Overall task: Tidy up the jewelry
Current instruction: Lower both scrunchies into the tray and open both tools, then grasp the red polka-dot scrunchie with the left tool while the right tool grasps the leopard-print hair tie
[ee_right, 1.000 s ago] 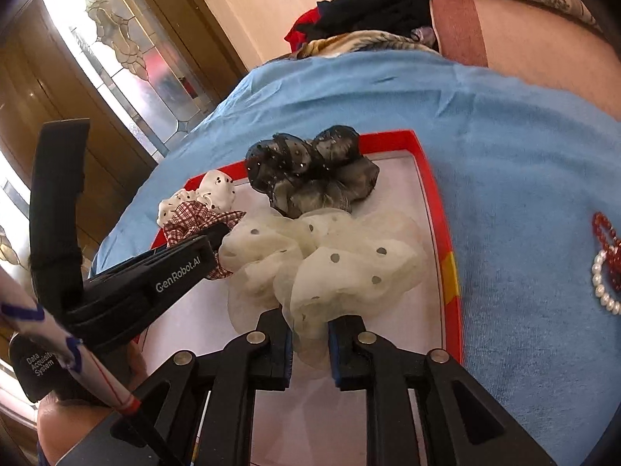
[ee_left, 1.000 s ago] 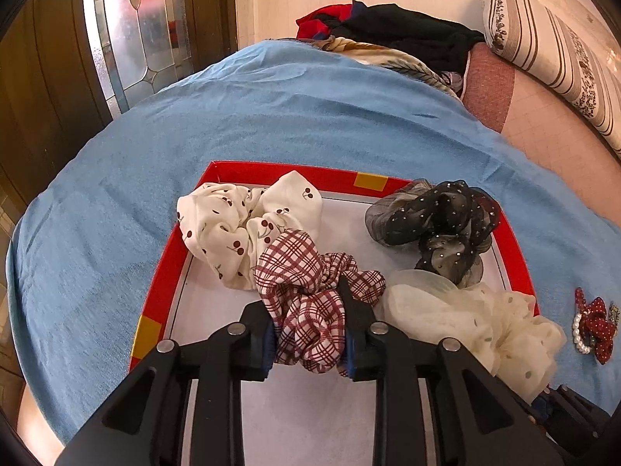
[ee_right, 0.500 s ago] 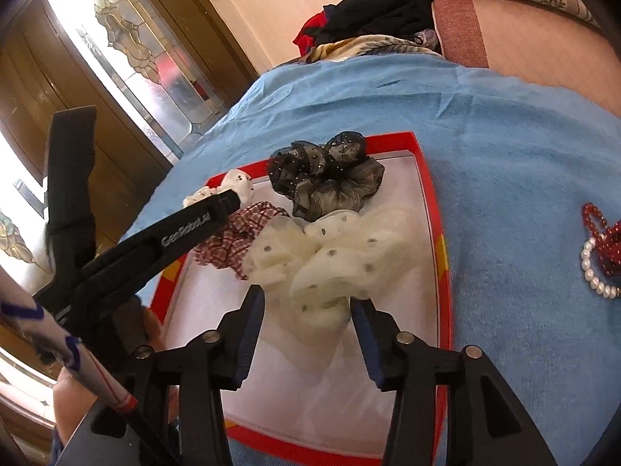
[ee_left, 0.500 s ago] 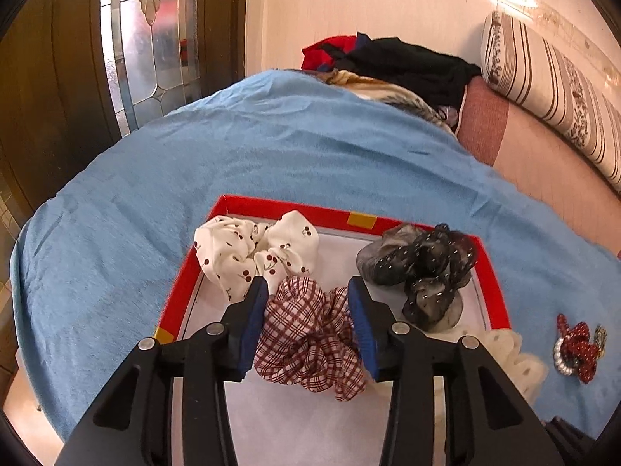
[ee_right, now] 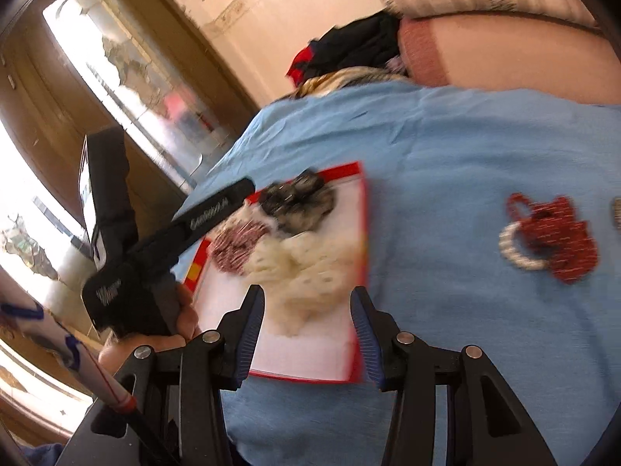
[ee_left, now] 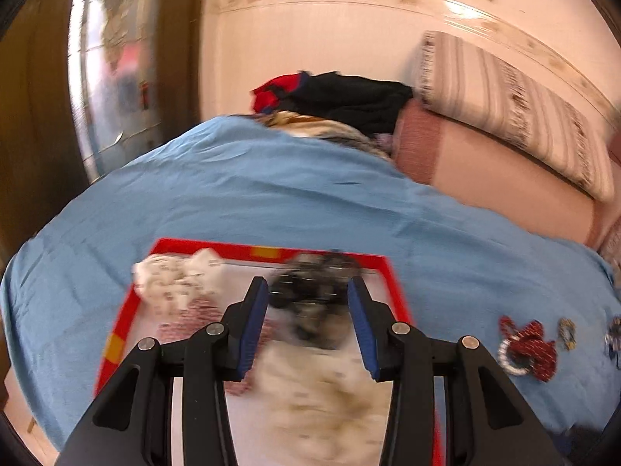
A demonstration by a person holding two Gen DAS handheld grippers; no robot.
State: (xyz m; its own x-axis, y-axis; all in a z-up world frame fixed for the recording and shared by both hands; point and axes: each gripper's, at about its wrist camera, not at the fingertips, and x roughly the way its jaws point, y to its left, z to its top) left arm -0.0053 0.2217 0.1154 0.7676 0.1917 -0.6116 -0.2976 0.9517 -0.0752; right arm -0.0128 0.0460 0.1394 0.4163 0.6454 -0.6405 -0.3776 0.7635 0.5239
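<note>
A red-rimmed white tray (ee_left: 268, 251) (ee_right: 365, 233) lies on the blue cloth and holds a cherry-print scrunchie (ee_left: 174, 279), a red plaid scrunchie (ee_left: 194, 318) (ee_right: 236, 244), a black dotted scrunchie (ee_left: 310, 291) (ee_right: 299, 206) and a cream dotted scrunchie (ee_left: 322, 400) (ee_right: 306, 268). My left gripper (ee_left: 308, 324) is open and empty above the tray. My right gripper (ee_right: 308, 336) is open and empty above the tray's near end. A red bow with a pearl ring (ee_left: 528, 349) (ee_right: 551, 237) lies on the cloth right of the tray. Both views are blurred.
Small trinkets (ee_left: 566, 334) lie further right on the blue cloth (ee_left: 271, 194). A clothes pile (ee_left: 341, 101) and a striped pillow (ee_left: 512, 108) sit at the back. A glass door (ee_right: 116, 77) stands to the left. The left gripper's body (ee_right: 163, 240) shows in the right wrist view.
Both grippers opened and let go of the plaid and cream scrunchies on the tray, then pulled back and up. Both views have swung right, showing the red bow more fully.
</note>
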